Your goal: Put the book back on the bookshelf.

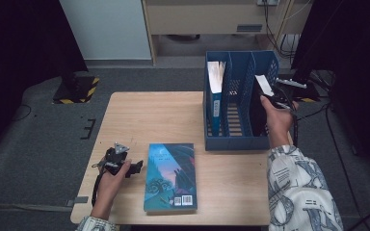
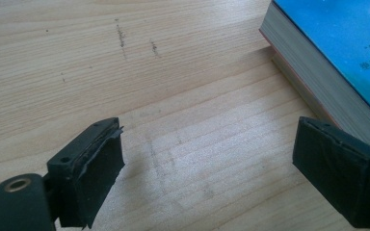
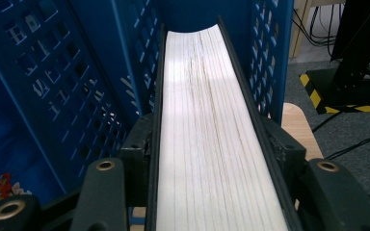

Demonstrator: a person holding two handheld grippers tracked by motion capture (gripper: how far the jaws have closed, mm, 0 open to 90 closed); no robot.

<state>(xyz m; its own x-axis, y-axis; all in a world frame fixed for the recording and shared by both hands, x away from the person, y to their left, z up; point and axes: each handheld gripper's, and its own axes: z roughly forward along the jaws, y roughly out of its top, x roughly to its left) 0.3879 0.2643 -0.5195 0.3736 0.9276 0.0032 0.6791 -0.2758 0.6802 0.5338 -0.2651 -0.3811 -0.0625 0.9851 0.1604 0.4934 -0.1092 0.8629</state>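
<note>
Still, with the right gripper (image 3: 217, 159) clamped on the black book (image 3: 212, 120) over the blue rack (image 1: 236, 96), it may catch a divider, while the left gripper (image 2: 207, 168) stands apart, empty.

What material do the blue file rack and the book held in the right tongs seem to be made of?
File rack: probably moulded plastic, matte blue, judging by its perforated walls. Black book: paper pages, shown by the fine pale sheet lines; dark cover, likely card. The right tongs clamp it.
</note>
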